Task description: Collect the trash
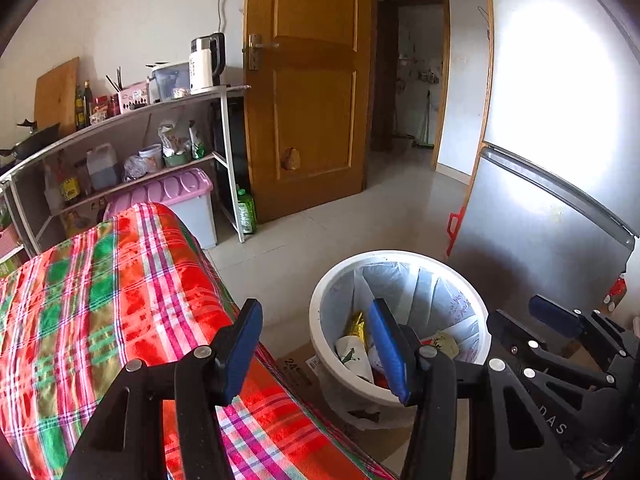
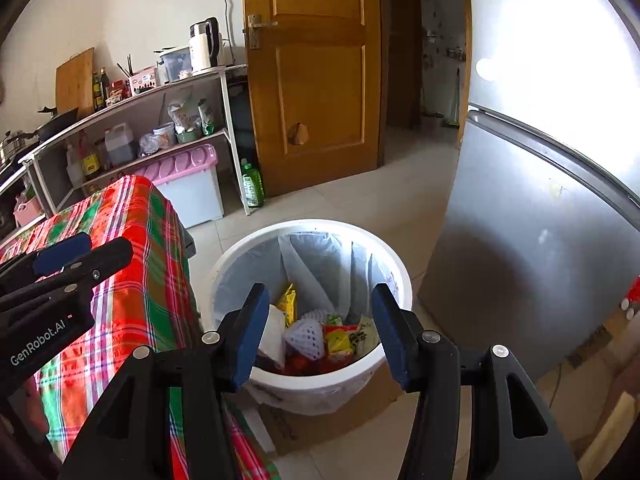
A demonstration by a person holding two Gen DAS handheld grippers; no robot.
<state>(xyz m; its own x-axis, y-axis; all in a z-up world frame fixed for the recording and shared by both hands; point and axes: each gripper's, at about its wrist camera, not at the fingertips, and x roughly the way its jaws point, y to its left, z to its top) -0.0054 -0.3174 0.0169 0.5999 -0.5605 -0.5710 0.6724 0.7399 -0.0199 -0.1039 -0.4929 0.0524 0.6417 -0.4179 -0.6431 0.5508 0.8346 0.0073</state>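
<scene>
In the left wrist view, the left gripper [image 1: 316, 350] stands with its blue-padded jaws apart and nothing between them. It hangs over the gap between the plaid-covered table [image 1: 100, 300] and the white trash bin [image 1: 320, 300]. The bin sits on the tiled floor just beside the table's edge, lined with a pale plastic bag [image 1: 420, 288]. Trash [image 1: 354, 344] lies in its bottom: a gold wrapper and a white paper cup can be made out. Beyond the bin on its far right stands a grey fridge [image 1: 540, 220]. The right gripper [image 1: 556, 316] shows at the right side of the bin, its blue pad visible, but this view does not show how its jaws stand.

In the right wrist view, the right gripper [image 2: 318, 334] hangs right above the bin [image 2: 240, 248], jaws spread wide and empty. Between them, down in the bin, lie the trash [image 2: 320, 332] pieces: a white foam fruit net, yellow and red wrappers, a paper cup. The left gripper [image 2: 68, 256] appears left of the bin, over the table [image 2: 132, 280]. A flattened cardboard sheet [image 2: 320, 420] lies under the bin. Behind the bin a wooden door [image 2: 320, 80] stands.
</scene>
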